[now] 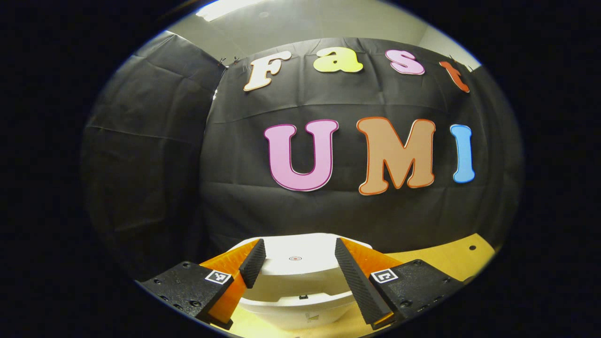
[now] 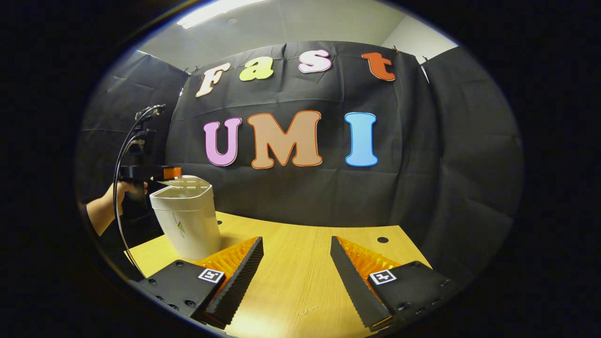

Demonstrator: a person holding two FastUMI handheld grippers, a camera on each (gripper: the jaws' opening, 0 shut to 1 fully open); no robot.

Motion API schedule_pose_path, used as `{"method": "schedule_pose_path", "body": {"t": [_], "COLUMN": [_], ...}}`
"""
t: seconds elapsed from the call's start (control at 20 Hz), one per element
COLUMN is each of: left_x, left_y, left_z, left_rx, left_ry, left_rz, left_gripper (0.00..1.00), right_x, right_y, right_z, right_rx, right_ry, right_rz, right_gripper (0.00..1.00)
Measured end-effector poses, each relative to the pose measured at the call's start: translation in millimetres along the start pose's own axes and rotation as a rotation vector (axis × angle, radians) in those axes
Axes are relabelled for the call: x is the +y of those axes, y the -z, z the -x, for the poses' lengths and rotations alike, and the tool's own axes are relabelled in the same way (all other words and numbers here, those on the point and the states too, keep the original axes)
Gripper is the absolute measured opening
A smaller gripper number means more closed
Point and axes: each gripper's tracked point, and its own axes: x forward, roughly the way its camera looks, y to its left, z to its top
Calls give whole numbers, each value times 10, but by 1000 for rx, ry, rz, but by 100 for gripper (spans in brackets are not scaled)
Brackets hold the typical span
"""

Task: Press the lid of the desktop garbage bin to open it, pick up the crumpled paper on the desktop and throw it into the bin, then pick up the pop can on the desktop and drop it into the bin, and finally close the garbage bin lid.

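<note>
Dim booth lit from a ceiling light panel [image 2: 220, 10] overhead, with soft glare on the wooden table [image 2: 300, 263], strong fisheye bending toward the edges, and both views sharp throughout.

Left gripper view: the bin [image 1: 300, 281] runs off the bottom edge, its sides masked by the fingers [image 1: 253, 263]. Right gripper view: the far gripper [image 2: 162, 174] half hides behind the bin's rim, jaw gap unreadable; the forearm [image 2: 96, 213] is cropped at the left edge.
</note>
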Motion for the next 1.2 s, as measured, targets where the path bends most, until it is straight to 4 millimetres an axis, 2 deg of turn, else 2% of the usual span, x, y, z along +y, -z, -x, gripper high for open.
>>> {"method": "schedule_pose_path", "body": {"t": [0.1,0.15,0.2,0.25,0.35,0.4,0.6,0.75,0.8,0.95,1.0,1.15,1.2], "left_x": [-10,-28,-35,-39,-48,-42,-126,-142,-153,-161,-189,-324,-398], "left_y": [374,581,557,396,501,483,539,448,451,339,259,-13,-121], "left_z": [-14,61,75,19,22,0,-55,-68,-71,-53,-24,137,232], "left_rx": [104,194,154,84,122,111,148,140,142,116,89,0,-36], "left_ry": [-14,-19,-26,-30,-43,-43,22,96,109,114,117,127,134], "left_rz": [19,26,-5,-48,-85,-63,-43,-24,-18,15,30,49,40], "left_gripper": [93,95,97,99,94,96,96,94,94,93,94,93,94], "right_x": [-19,-22,-28,-38,-33,-33,21,91,108,68,39,-84,-125], "right_y": [-14,-21,-19,10,57,65,116,72,14,-212,-295,-552,-627], "right_z": [5,7,5,-5,-20,-29,-50,-68,-66,-42,-20,59,91], "right_rx": [-7,-12,-14,-13,-3,-1,0,-8,-22,-76,-94,-158,-178], "right_ry": [4,5,6,3,-2,-2,-10,-25,-30,-20,-15,13,18], "right_rz": [-3,-1,1,1,-8,-16,-18,-13,-16,-8,-10,-30,-39], "right_gripper": [100,100,100,100,96,100,96,100,96,96,100,100,96]}}
